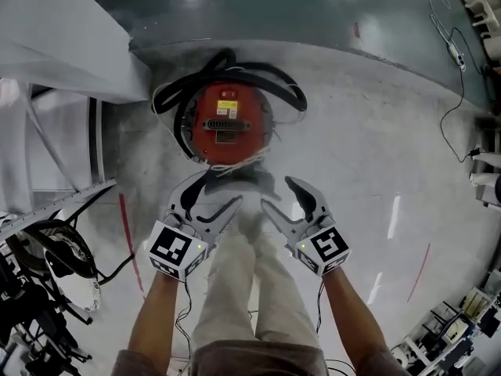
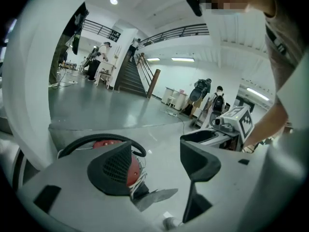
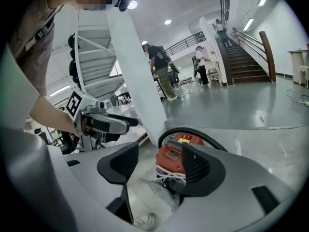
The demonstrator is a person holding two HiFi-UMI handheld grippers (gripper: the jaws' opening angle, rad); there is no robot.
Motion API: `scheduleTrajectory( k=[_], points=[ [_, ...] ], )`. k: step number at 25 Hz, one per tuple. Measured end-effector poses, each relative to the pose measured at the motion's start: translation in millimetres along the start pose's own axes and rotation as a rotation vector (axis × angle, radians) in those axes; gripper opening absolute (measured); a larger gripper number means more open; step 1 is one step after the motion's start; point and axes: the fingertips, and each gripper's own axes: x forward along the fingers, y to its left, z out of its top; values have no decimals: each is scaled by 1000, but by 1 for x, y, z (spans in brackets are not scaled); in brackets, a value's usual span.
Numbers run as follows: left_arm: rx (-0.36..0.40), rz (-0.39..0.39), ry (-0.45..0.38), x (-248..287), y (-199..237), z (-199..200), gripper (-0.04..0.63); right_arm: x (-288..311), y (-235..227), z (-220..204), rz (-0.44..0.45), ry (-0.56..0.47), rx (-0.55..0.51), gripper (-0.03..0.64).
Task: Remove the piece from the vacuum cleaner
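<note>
Hovering above vacuum (image 1: pixel 232 121) on floor (image 1: pixel 376 155) | left gripper (image 1: pixel 207 199) wide, empty | right gripper (image 1: pixel 279 194) wide, empty | grey piece (image 2: pixel 157 196) juts from vacuum's near side | probably light, stiff plastic; grasp its flat body near the joint, steady the heavier vacuum.

Hall interior under even overhead light. Ceiling lamps (image 2: pixel 113 1) show as small bright spots in both gripper views. The glossy floor (image 1: pixel 376 131) returns pale glare patches and streaks in the head view, which is rather dim. Shadows are weak and soft-edged. Both gripper views bend strongly toward dark corners. The left gripper (image 2: pixel 161 163) and right gripper (image 3: pixel 159 166) bodies look soft near the lens, and the vacuum cleaner (image 1: pixel 231 120) is fairly sharp.
</note>
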Motion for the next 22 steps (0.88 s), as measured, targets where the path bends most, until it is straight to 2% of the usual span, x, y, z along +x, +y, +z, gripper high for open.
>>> scheduleTrajectory(
  k=[5, 12, 16, 22],
  points=[
    [-2, -13, 58, 28, 14, -57, 295, 30, -8, -60, 30, 103, -31, 249],
    [44, -71, 176, 65, 25, -128, 293, 65, -24, -139, 57, 268, -62, 249],
    [89, -114, 301, 81, 28, -172, 291, 82, -32, -176, 62, 344, -88, 249],
    [177, -182, 488, 97, 30, -223, 285, 95, -35, -215, 118, 475, -100, 249]
  ],
)
